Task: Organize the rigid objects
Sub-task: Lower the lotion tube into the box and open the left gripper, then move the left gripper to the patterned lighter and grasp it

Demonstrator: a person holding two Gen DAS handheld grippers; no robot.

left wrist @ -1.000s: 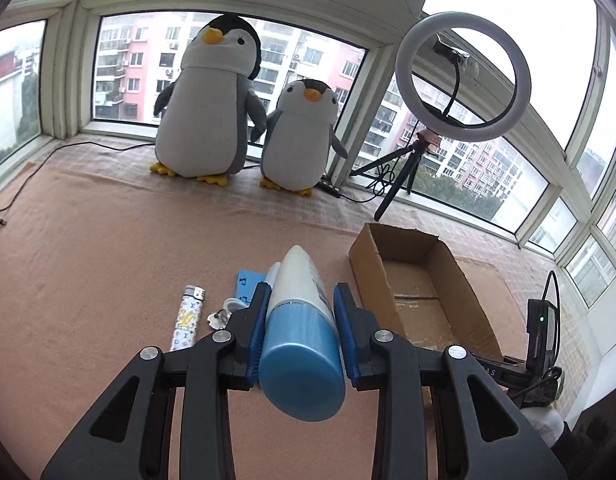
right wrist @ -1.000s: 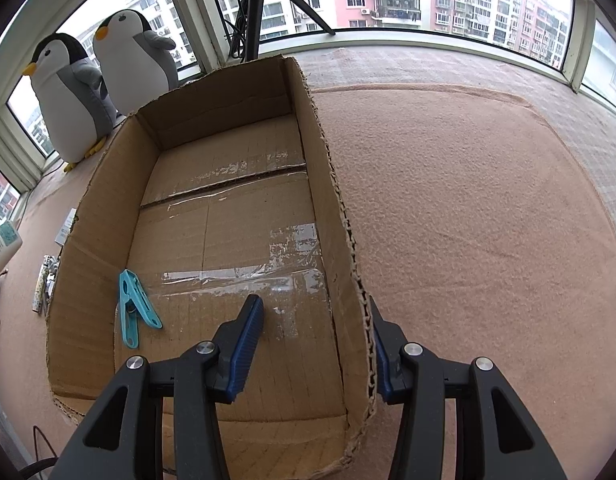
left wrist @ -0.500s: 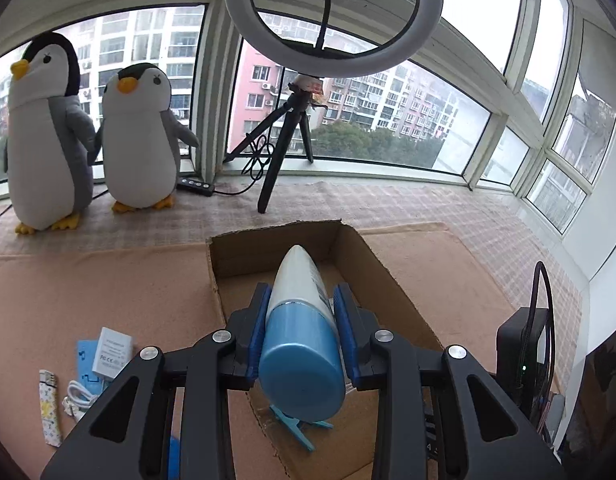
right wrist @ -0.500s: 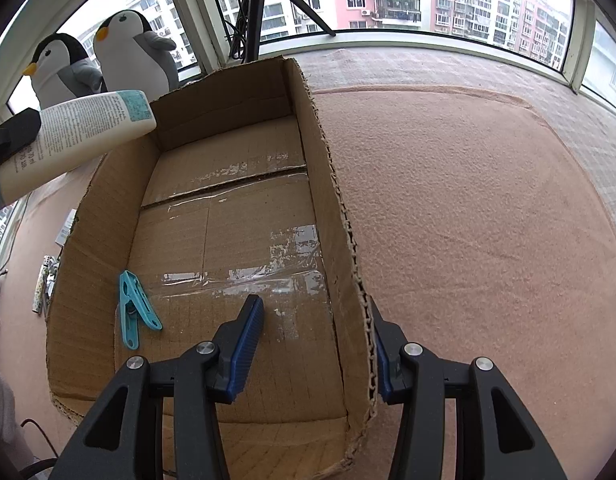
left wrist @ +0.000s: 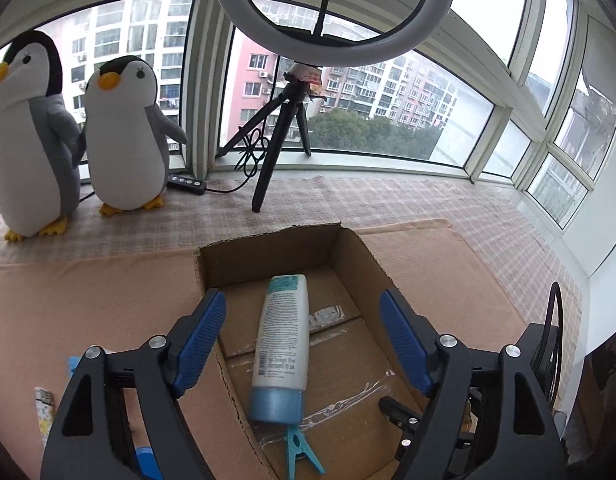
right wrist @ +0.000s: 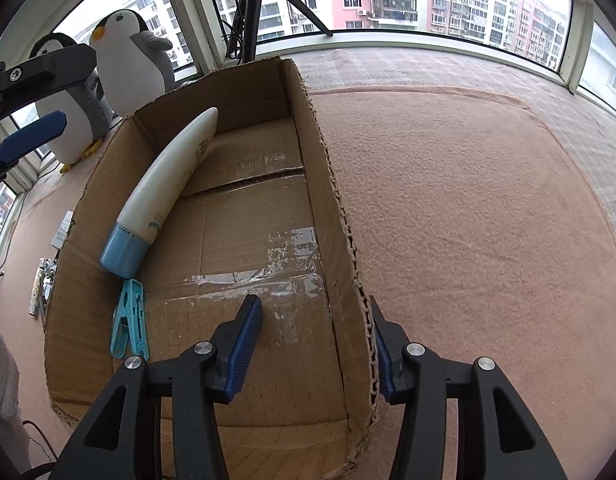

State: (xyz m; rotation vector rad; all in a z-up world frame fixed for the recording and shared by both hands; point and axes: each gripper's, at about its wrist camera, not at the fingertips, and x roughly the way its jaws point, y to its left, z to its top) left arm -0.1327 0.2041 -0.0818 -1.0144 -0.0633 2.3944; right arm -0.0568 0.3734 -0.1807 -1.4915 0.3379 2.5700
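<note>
A white tube with a blue cap (left wrist: 283, 341) lies inside the open cardboard box (left wrist: 364, 264), cap end toward me; it also shows in the right wrist view (right wrist: 163, 194) along the box's left wall. A teal clothes peg (left wrist: 297, 453) lies on the box floor by the cap, also in the right wrist view (right wrist: 131, 325). My left gripper (left wrist: 303, 340) is open and empty above the box. My right gripper (right wrist: 314, 344) is open, its fingers either side of the box's right wall (right wrist: 350, 280).
Two plush penguins (left wrist: 125, 140) and a ring-light tripod (left wrist: 281, 136) stand at the window. A patterned lighter (left wrist: 43, 412), a blue item (left wrist: 147, 462) and a small white box (right wrist: 63, 230) lie on the pink mat left of the cardboard box. A black device (left wrist: 544, 356) sits at right.
My left gripper carried the tube right over the box, opened and let it go; the tube now lies in the box. The right gripper has not moved.
</note>
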